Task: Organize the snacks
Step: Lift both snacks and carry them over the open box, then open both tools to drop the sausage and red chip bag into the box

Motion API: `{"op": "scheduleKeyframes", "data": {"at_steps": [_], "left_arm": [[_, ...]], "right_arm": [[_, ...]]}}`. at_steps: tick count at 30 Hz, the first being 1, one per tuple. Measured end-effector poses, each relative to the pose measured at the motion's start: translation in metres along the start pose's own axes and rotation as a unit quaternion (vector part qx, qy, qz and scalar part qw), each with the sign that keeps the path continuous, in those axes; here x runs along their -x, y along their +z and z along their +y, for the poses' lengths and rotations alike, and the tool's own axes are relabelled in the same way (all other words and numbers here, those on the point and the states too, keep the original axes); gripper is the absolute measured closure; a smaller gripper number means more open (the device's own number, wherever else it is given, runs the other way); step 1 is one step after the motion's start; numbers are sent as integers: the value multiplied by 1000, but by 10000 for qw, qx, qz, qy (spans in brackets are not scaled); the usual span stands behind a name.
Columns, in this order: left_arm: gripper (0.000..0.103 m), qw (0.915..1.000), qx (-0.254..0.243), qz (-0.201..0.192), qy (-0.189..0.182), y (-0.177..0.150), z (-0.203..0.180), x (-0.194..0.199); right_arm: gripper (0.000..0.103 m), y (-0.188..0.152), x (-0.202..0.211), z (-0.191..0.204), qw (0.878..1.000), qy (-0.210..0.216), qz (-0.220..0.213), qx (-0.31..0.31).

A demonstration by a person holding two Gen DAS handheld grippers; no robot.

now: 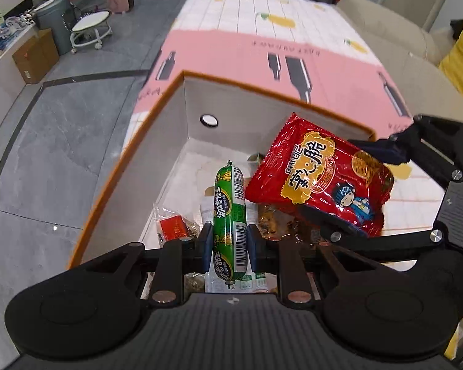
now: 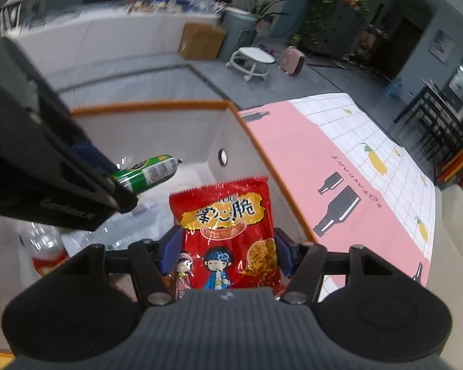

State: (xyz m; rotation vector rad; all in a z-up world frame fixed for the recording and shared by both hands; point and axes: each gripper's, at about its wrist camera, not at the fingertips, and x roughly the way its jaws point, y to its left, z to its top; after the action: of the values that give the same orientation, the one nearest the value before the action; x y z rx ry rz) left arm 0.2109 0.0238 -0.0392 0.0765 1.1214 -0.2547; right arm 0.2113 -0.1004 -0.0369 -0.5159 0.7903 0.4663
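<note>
Above the orange-rimmed white storage box (image 1: 129, 154), two handheld grippers hang side by side, each carrying a snack. Left gripper (image 1: 228, 243) has its jaws pinching a green sausage stick (image 1: 230, 215) around its lower half, the stick pointing toward the box's far wall. Right gripper (image 2: 225, 249), nearer the box's right-hand wall in its own view, has its jaws pressed against the two sides of a red crispy-noodle packet (image 2: 228, 231), which stands upright between them. Several small wrapped snacks (image 1: 176, 226) already lie on the box floor beneath both loads. The box sits on a surface covered by a pink and white patterned cloth (image 1: 262, 46).

The step in hand appears to be dropping both snacks into the box. To do it well, each gripper would best come down inside the rim before letting go, so nothing bounces over the wall. The sausage looks firm and likely to roll once freed, so laying it flat against a box wall should steady it. The packet is light and crinkly; releasing it low and over a bare patch of the box floor would keep it from sliding onto the sausage.
</note>
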Motion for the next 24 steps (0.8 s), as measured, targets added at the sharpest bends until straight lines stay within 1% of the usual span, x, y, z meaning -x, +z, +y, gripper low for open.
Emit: {"op": "scheduleKeyframes", "data": {"at_steps": [4, 12, 16, 18, 19, 22, 24], "left_arm": [[79, 9999, -68, 145, 28, 3, 1, -14], [78, 9988, -267, 371, 168, 3, -4, -35], [78, 9983, -331, 397, 259, 1, -5, -40], [77, 9984, -347, 339, 286, 1, -5, -39], [71, 9984, -366, 298, 321, 0, -6, -37], [59, 9985, -388, 190, 343, -1, -6, -31], [57, 9983, -394, 89, 408, 0, -7, -26]], "right_arm": [[44, 2, -17, 3, 9995, 42, 202, 224], [44, 2, -39, 7, 9982, 133, 501, 315], [44, 0, -43, 7, 9979, 199, 566, 236], [44, 0, -43, 6, 9979, 209, 573, 202], [43, 0, -42, 6, 9980, 215, 561, 181], [41, -1, -43, 3, 9980, 251, 570, 102], [39, -1, -41, 1, 9981, 250, 557, 63]]}}
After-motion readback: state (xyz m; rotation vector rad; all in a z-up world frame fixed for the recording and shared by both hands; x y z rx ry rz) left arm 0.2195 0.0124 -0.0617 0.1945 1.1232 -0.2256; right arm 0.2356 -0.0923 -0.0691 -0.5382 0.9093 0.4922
